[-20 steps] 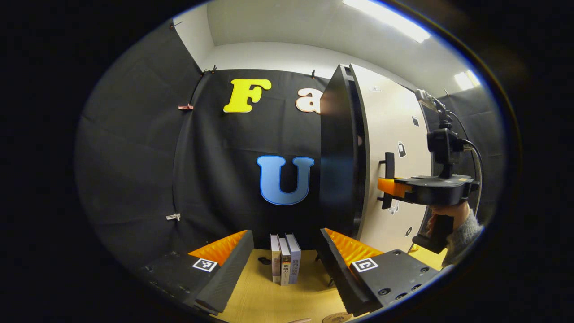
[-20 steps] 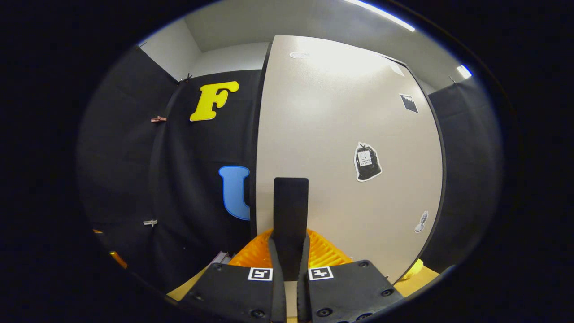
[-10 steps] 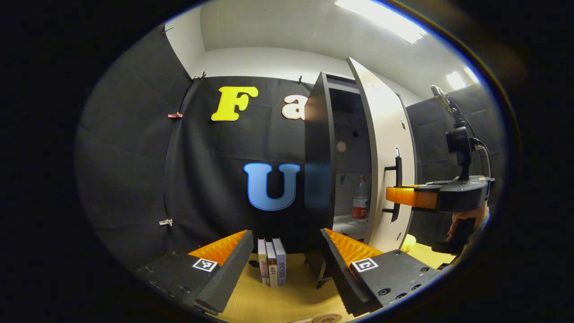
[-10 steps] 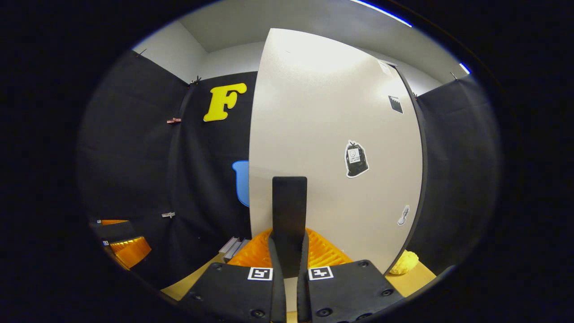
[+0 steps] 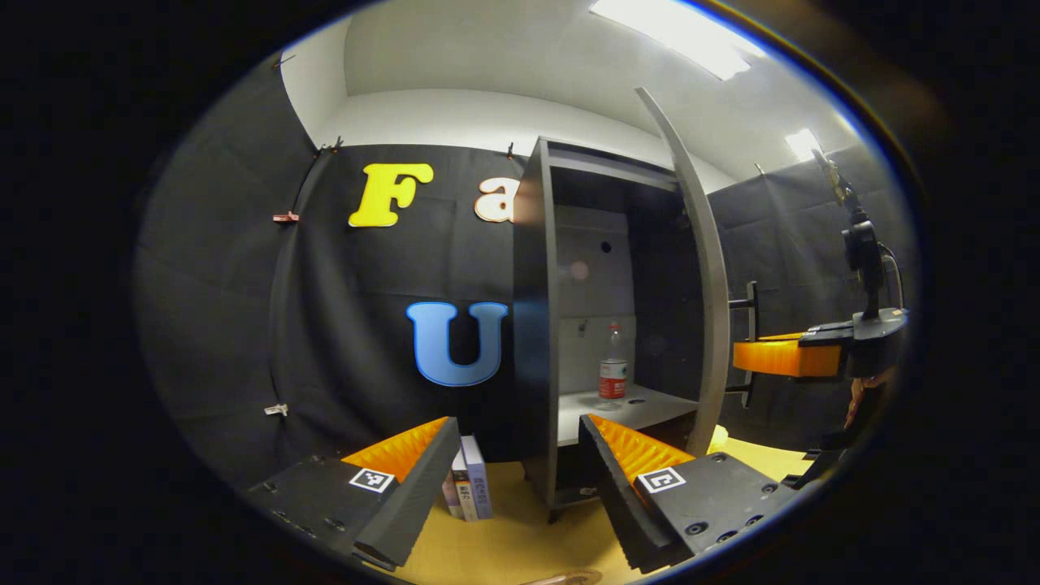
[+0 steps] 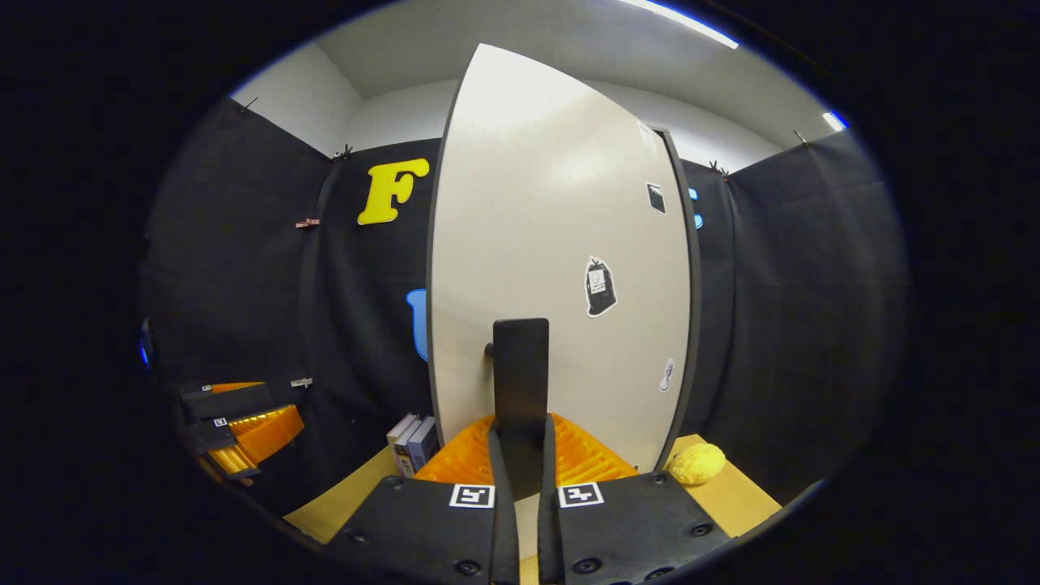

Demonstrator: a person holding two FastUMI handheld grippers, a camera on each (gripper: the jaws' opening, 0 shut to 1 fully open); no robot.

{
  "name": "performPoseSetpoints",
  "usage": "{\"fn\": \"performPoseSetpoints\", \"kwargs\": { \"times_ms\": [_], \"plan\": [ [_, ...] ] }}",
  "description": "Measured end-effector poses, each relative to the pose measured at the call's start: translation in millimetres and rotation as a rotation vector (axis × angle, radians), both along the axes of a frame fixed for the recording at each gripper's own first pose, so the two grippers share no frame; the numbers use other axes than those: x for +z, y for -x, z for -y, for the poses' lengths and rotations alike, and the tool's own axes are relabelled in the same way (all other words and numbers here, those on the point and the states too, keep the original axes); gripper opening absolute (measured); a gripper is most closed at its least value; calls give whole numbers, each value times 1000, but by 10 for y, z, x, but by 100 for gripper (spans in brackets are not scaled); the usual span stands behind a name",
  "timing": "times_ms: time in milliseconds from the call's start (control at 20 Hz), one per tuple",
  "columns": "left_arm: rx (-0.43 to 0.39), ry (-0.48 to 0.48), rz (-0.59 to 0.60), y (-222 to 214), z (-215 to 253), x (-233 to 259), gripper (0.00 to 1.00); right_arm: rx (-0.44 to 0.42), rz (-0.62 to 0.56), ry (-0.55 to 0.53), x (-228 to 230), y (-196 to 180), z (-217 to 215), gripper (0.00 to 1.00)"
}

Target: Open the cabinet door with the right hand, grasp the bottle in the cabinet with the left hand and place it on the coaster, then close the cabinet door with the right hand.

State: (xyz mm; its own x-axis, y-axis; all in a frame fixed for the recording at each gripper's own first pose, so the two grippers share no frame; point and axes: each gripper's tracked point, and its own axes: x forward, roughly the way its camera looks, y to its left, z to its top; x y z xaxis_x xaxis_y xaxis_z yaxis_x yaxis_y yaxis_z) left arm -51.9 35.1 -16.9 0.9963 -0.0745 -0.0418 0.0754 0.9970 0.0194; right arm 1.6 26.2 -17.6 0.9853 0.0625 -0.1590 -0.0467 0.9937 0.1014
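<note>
A: Where is the door (image 5: 700,268) standing?
B: In the left gripper view it is swung out, edge-on at about one o'clock, and the cabinet (image 5: 532,325) gapes wide between its dark side panel and that edge. The bottle (image 5: 613,375) stands upright on the shelf (image 5: 626,404) inside, near the middle, with bare shelf on both sides of it.

A: And the right gripper (image 6: 520,455)?
B: In the right gripper view its fingers are clamped together on the black handle (image 6: 520,382), the pale door face rising behind it to twelve o'clock. From the left gripper view it shows at three o'clock, level with the handle (image 5: 751,341).

A: The left gripper (image 5: 520,455)?
B: Its fingers are spread wide apart, holding nothing, low in front of the cabinet's opening. The table (image 5: 520,540) runs bare between them up to the books (image 5: 467,487) at six o'clock.

A: Anything near the door's swing?
B: A yellow lump (image 6: 695,463) sits on the table at five o'clock in the right gripper view, just beside the door's lower hinge-side corner.
</note>
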Motion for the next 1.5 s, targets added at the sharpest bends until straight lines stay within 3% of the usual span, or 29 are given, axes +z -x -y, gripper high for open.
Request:
{"fn": "performPoseSetpoints", "kwargs": {
  "times_ms": [100,150,500,700,1150,1350,1400,1450,1500],
  "plan": [
    [-39,4,4,-23,143,-5,89,-37,-3,6,12,122,165,13],
    [-59,8,5,-45,221,-5,93,-60,-6,10,25,177,257,13],
    [-203,11,-10,-260,899,-75,93,-192,-24,-3,59,468,838,12],
    [-258,31,-23,-431,1246,-115,93,-198,-19,31,90,569,1124,11],
    [-245,47,-63,-864,1744,-261,93,-141,-1,14,250,566,1700,11],
    [-230,50,-69,-1073,1963,-281,93,-145,2,15,249,558,2020,6],
    [-227,45,-70,-1124,2009,-289,93,-139,2,-11,243,566,2083,16],
    [-223,41,-71,-1166,2046,-299,93,-131,3,-28,231,577,2135,6],
    [-220,38,-73,-1208,2078,-323,93,-121,6,-31,229,577,2186,6]
  ]
}}
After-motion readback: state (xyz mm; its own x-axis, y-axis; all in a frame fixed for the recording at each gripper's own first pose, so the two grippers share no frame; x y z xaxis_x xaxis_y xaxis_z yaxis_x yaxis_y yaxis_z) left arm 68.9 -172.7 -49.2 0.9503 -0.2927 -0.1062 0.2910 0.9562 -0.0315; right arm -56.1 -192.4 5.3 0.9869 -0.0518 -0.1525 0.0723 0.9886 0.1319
